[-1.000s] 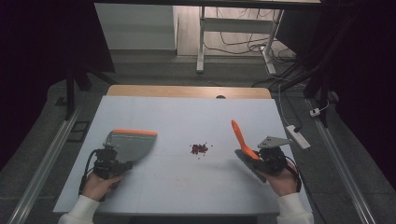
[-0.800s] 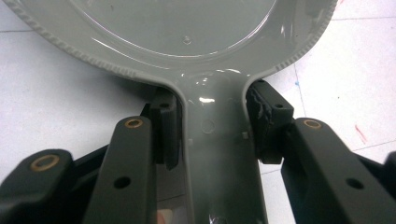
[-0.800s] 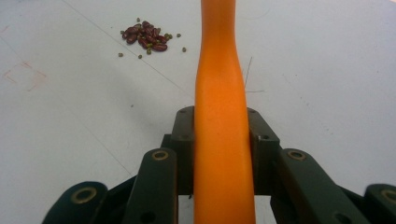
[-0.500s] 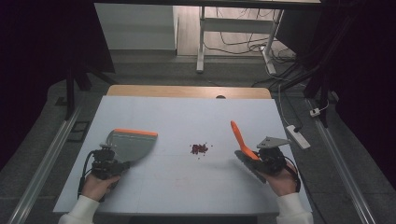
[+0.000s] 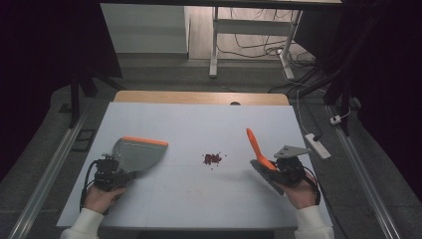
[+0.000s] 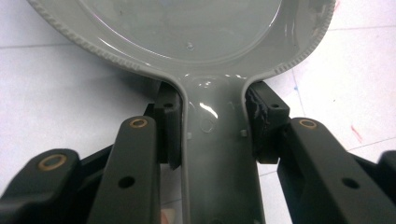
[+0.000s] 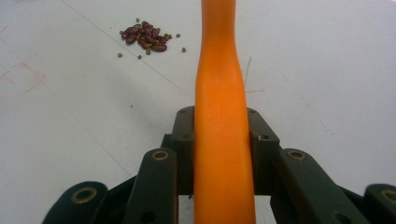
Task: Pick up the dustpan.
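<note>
— Left gripper (image 5: 130, 174) first: what does it hold, and which way does that point?

— Its jaws clamp the grey handle of a dustpan (image 5: 137, 153), seen pinched in the left gripper view. Handle near the person, orange-edged mouth facing away and to the right, toward the beans (image 5: 212, 159) mid-table (image 5: 199, 124).

— And the right gripper (image 5: 271, 167)?

— Closed on an orange brush (image 5: 255, 144); the handle rises tilted, away and leftward, with dark bristles low beside the gripper.

— Hands?

— Left hand (image 5: 99, 196) and right hand (image 5: 301, 191) come in from the near edge, well apart, white sleeves showing.

— The beans?

— Small dark red cluster, a few strays around it, between both tools.
</note>
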{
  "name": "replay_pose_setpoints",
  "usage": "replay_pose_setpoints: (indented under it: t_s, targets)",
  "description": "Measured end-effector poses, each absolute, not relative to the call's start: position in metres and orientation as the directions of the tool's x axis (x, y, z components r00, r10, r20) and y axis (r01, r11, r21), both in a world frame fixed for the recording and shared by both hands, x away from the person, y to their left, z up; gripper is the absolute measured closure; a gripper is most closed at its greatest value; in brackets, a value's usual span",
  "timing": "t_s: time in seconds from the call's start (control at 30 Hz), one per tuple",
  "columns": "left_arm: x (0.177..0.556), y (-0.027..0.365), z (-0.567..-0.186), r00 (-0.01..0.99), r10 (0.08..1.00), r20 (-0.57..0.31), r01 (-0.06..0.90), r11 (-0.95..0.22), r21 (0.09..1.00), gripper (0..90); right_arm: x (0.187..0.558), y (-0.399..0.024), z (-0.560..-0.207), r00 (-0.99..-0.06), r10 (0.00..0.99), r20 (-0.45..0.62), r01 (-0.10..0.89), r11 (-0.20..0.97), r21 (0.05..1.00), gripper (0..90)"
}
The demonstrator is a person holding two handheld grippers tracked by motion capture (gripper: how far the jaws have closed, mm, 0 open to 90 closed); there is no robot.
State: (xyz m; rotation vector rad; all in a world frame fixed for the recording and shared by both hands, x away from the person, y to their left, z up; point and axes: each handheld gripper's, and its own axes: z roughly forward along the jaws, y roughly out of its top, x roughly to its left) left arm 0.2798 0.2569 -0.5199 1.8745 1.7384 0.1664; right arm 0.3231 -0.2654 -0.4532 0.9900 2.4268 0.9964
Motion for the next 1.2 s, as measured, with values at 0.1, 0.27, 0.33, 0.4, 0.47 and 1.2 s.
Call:
replay_pose_setpoints:
  t_s: [0.1, 0.27, 0.33, 0.4, 0.47, 1.2]
  targets:
    - [0.280, 0.258, -0.519, 0.155, 0.942, -0.297, 0.865, 0.016, 0.502, 61.4, 0.323, -0.266, -0.453, -0.700, 0.713, -0.042, 0.477, 0.512, 0.715, 69.8]
    - [0.281, 0.260, -0.517, 0.185, 0.928, -0.323, 0.843, 0.019, 0.538, 61.5, 0.323, -0.266, -0.453, -0.700, 0.713, -0.044, 0.475, 0.511, 0.716, 69.8]
    - [0.281, 0.261, -0.517, 0.200, 0.925, -0.325, 0.838, 0.011, 0.546, 61.5, 0.323, -0.266, -0.453, -0.699, 0.714, -0.045, 0.476, 0.511, 0.716, 69.8]
    - [0.283, 0.262, -0.517, 0.225, 0.917, -0.331, 0.829, -0.002, 0.559, 61.5, 0.323, -0.266, -0.453, -0.698, 0.715, -0.044, 0.477, 0.510, 0.716, 69.8]
    - [0.284, 0.262, -0.517, 0.232, 0.915, -0.331, 0.827, -0.006, 0.562, 61.5, 0.324, -0.266, -0.453, -0.698, 0.715, -0.044, 0.478, 0.510, 0.715, 69.8]
    - [0.324, 0.260, -0.515, 0.407, 0.851, -0.332, 0.758, -0.112, 0.642, 61.5, 0.328, -0.265, -0.458, -0.675, 0.737, -0.049, 0.497, 0.502, 0.707, 69.8]
